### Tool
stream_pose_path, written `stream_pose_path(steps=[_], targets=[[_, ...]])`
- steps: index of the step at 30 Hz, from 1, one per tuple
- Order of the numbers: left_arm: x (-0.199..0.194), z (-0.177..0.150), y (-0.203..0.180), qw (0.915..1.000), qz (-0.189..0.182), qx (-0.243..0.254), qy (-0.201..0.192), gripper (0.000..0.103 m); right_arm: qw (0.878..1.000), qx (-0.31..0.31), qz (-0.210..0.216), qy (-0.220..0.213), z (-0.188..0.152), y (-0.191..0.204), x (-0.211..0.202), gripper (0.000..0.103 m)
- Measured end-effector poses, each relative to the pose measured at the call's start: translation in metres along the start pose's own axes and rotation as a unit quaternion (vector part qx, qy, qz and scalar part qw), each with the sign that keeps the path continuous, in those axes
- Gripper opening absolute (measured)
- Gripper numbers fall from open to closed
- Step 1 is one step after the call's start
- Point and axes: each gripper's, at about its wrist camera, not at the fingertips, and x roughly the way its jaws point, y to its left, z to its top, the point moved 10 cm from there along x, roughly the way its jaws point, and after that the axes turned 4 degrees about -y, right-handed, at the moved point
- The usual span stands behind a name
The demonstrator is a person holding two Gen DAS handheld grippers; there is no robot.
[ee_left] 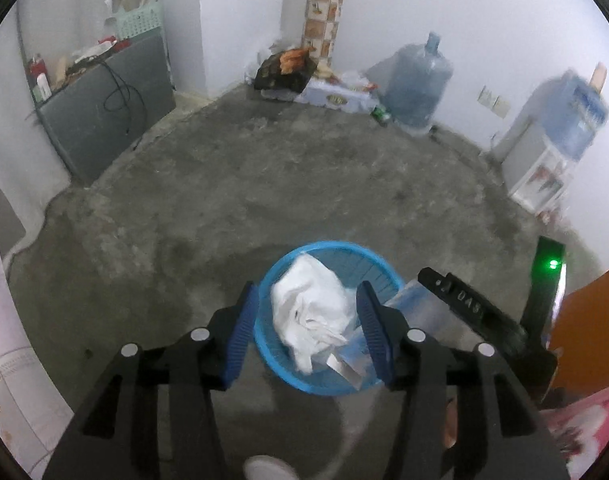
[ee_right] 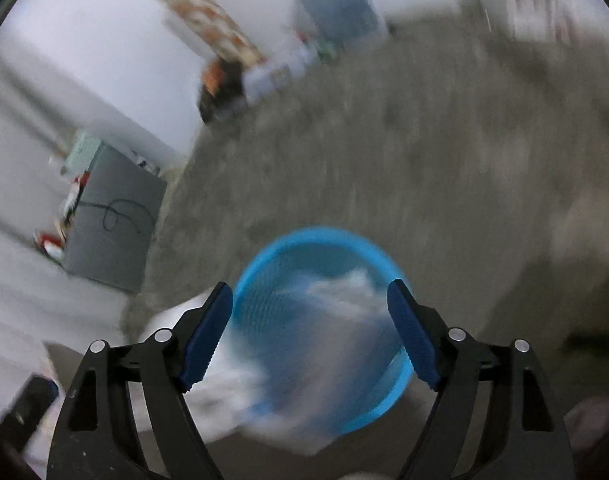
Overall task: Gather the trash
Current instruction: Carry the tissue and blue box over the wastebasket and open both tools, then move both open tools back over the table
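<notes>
**Both tongs over the basket, trash dropping in**

I have both tongs above the blue basket (ee_left: pixel 328 320), which stands on the bare concrete floor (ee_left: pixel 304 184). My left tongs (ee_left: pixel 310 332) stand part open with nothing pressed between the pads; the crumpled white paper (ee_left: pixel 312 312) sits below them, inside the basket. My right tongs (ee_right: pixel 310 334) are spread wide and hold nothing. Through them I see the basket (ee_right: pixel 324 320) and pale, smeared shapes I take to be trash (ee_right: pixel 344 292); that view is too blurred to tell more.

What worries me:
- The white wad rides high, near the rim. A careless pass of a finger could drag it back out.
- A clear plastic piece (ee_left: pixel 414 300) leans at the right side of the basket. I cannot tell whether it is fully inside; if not, it may slide to the floor.
- The basket looks light. A knock from either tong could tip it.
- My two tongs are close together, and the right one shows at the edge of the left view, so they could collide.

The basket stands upright, mouth up, its long axis vertical. The paper wad runs lengthwise from the far rim toward me.
</notes>
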Motion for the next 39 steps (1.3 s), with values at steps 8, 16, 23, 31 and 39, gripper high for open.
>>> stream_pose_path(steps=[8,16,23,31,39], targets=[[-0.014,-0.02,0.003,0.9999,-0.003,-0.002,0.01,0.059,1.0,0.027,0.003,0.006,-0.024,-0.031,-0.028,0.076],[-0.09,-0.023,0.017,0.9981,-0.022,-0.048,-0.033,0.07,0.998,-0.002,0.061,-0.012,-0.05,0.0,-0.08,0.079],[-0.183,-0.038,0.062,0.9948,0.004,-0.063,-0.079,0.083,0.984,-0.113,0.135,-0.023,-0.074,0.085,-0.142,0.087],[-0.288,-0.096,0.147,0.984,0.073,-0.11,-0.12,0.092,0.946,-0.231,0.222,-0.051,-0.112,0.156,-0.212,0.089],[-0.395,-0.182,0.251,0.948,0.198,-0.191,-0.16,0.096,0.907,-0.315,0.279,-0.025,-0.165,0.195,-0.235,0.089]])
